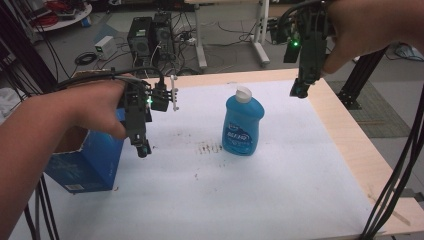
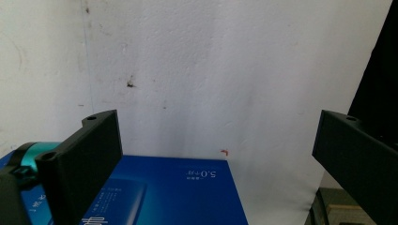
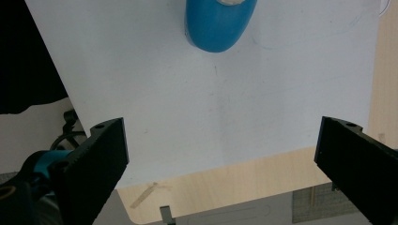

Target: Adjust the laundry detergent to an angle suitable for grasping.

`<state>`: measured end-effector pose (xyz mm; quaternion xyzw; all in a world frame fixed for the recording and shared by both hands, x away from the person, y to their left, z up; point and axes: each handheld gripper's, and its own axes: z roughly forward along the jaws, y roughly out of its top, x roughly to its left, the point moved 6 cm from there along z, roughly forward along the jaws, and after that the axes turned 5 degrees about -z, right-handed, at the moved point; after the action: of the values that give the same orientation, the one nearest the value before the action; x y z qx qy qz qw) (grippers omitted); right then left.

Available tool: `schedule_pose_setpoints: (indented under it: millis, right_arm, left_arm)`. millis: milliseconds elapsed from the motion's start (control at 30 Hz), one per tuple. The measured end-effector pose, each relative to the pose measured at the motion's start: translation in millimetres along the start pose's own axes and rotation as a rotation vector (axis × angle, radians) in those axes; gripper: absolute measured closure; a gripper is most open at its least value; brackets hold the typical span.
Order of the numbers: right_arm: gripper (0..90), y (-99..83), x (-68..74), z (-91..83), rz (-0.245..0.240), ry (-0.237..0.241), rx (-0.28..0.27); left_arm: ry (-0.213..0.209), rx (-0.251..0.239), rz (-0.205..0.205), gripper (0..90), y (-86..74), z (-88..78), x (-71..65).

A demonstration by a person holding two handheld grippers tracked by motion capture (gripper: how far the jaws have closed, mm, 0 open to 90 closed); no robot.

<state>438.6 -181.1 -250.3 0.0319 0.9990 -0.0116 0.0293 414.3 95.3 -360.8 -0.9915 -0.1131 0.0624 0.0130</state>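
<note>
The blue bottle [image 1: 243, 124] stands upright near the middle of the desk [image 1: 280, 195], the one obstacle there. The blue box [image 1: 90, 160] occupies the left edge, directly below the left tongs [image 1: 142, 148]. Wide bare desk runs along the near edge and toward the right edge, open for passage.

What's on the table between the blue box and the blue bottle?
In the high view, just white table cover with dark smudges lies between the blue box and the blue bottle.
</note>
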Motion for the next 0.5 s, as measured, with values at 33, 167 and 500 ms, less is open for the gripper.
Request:
schedule_pose_setpoints:
  millis: [33,167,500]
  right_arm:
    - [2.5,0.0,0.0,0.0,0.000,0.000,0.000]
    - [2.4,-2.1,1.1,-0.9,0.011,-0.002,0.007]
    - [2.4,-7.9,4.0,-3.0,0.025,-0.005,0.010]
  left_arm:
    - [0.000,0.000,0.000,1.7,0.0,0.0,0.0]
    - [0.000,0.005,0.004,1.8,1.3,1.0,0.2]
    - [0.003,0.004,0.006,1.7,4.6,0.6,-1.9]
